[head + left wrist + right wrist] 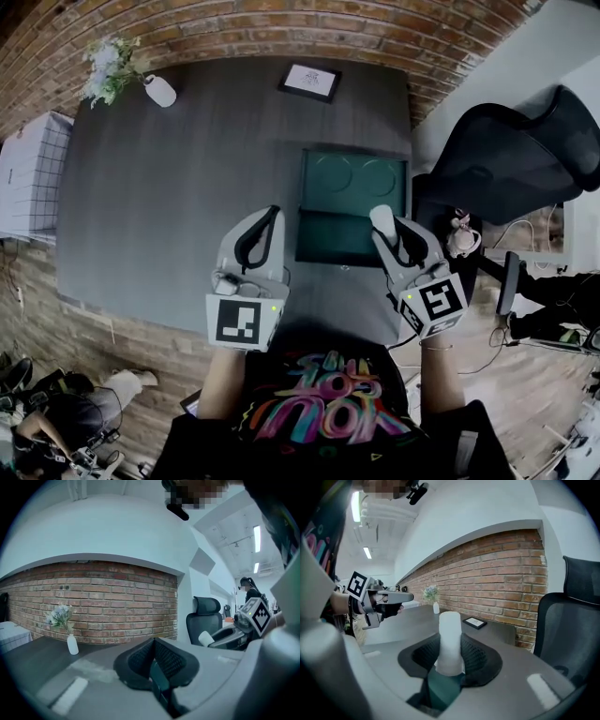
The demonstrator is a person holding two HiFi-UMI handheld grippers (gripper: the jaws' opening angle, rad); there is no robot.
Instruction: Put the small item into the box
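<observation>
Now right gripper (390, 231) fingers pinching white cylinder (382, 221) over green box (319, 246) rim, left gripper (270, 216) fingers pressed together

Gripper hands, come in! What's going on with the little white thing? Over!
Right gripper clamped on white tube, over the open green box. Left gripper shut, empty. Nothing blocking the box.

The right claw (450, 654) grips an upright white cylinder (450, 639) above the green box (440, 689).
</observation>
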